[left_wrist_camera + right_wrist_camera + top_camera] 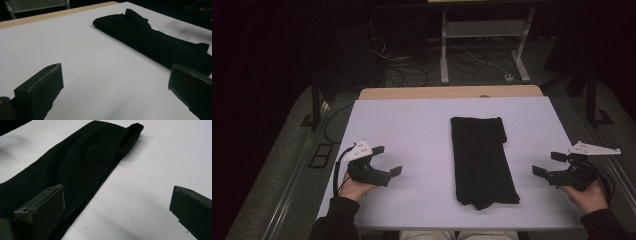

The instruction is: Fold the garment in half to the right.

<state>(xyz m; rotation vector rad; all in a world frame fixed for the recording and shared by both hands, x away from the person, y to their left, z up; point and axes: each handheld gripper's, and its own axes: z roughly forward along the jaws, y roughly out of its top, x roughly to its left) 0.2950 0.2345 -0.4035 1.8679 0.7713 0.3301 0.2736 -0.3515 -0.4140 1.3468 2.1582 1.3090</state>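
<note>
Just one folded black cloth point(482, 160) lies on the white surface point(412, 130). Two tools flank it: the left hand-held gripper point(387, 160) and the right hand-held gripper point(549, 163), both with jaws wide apart, holding nothing.

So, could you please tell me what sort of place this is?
Probably a lab or recording workspace: a white-covered work table holding a folded black cloth, loose cables on the floor, and a grey metal stand behind.

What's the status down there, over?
Left tool open, right tool open, both empty. Black folded cloth flat on the white table between them, untouched. Nothing in the way.
</note>
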